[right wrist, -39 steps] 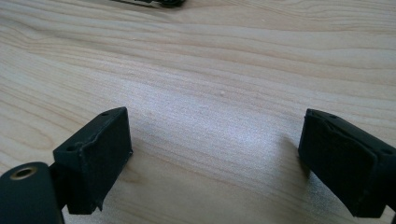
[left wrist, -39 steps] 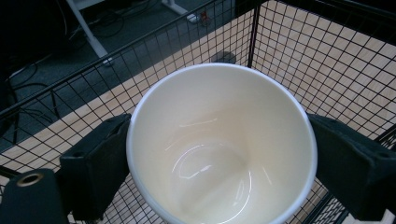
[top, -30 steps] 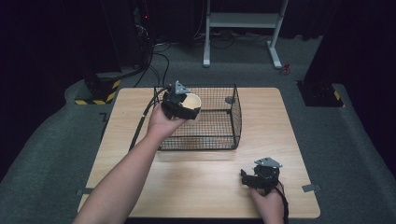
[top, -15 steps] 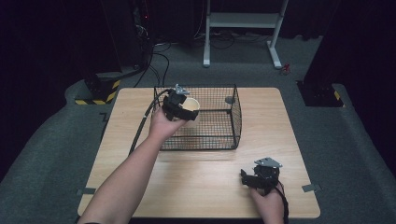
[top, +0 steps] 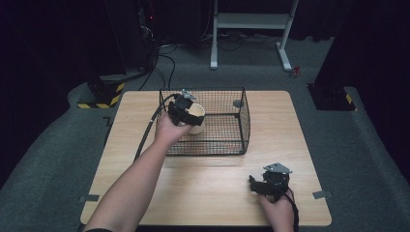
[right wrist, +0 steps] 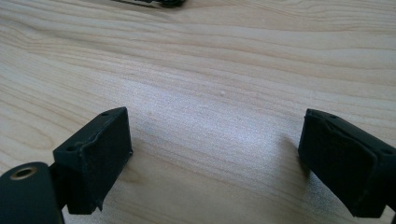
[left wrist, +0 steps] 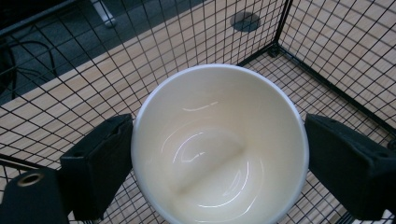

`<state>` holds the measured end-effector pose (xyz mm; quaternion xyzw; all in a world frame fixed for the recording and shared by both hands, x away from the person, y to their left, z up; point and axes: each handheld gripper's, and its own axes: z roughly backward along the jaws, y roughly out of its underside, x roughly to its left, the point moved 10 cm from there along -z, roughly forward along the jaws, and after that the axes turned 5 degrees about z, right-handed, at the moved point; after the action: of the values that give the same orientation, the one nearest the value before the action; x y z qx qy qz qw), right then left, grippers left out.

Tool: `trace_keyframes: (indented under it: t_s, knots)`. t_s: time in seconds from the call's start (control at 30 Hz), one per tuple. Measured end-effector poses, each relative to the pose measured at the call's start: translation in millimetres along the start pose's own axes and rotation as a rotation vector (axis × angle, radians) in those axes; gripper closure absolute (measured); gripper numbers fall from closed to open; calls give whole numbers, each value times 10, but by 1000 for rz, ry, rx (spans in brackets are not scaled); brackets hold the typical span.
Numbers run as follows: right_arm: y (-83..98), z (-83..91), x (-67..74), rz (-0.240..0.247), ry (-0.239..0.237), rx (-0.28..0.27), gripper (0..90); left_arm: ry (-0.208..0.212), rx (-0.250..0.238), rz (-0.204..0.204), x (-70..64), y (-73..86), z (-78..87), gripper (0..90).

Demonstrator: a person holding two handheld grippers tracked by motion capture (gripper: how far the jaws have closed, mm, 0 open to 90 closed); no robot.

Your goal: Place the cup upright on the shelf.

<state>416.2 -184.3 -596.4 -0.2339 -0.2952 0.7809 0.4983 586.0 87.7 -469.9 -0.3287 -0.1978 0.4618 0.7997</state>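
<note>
A cream cup (top: 196, 119) (left wrist: 219, 149) sits between the jaws of my left gripper (top: 187, 116) (left wrist: 219, 163), which is shut on it inside the black wire basket (top: 241, 126). In the left gripper view both pads (left wrist: 100, 163) press the cup's sides, and the mouth of the cup faces the camera with the basket mesh (left wrist: 327, 60) behind it. My right gripper (top: 263, 185) (right wrist: 215, 158) rests low over the wooden table (top: 212, 183) near its front right, jaws wide apart with nothing between them.
The basket stands at the middle back of the table. A dark round grommet (top: 237, 103) (left wrist: 246, 21) lies in the tabletop behind it. A cable (top: 147, 133) trails from the left gripper off the table's left. Bare wood (right wrist: 210, 70) spreads ahead of the right gripper.
My left gripper has sunk with the cup from the basket's rim down into the basket. The right gripper has stayed where it was.
</note>
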Motion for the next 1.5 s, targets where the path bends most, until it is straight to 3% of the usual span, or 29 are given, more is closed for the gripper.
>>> trace_keyframes:
  t_s: [0.73,1.33,1.5]
  knots:
    - [-3,-2,3,2,-3,-1,91,-12,98,-4,12,181,-189,115]
    - [0,-1,6,-1,-3,1,91,-2,100,3,-6,192,-213,115]
    - [-3,-2,3,2,-3,-2,91,6,99,28,11,204,-213,114]
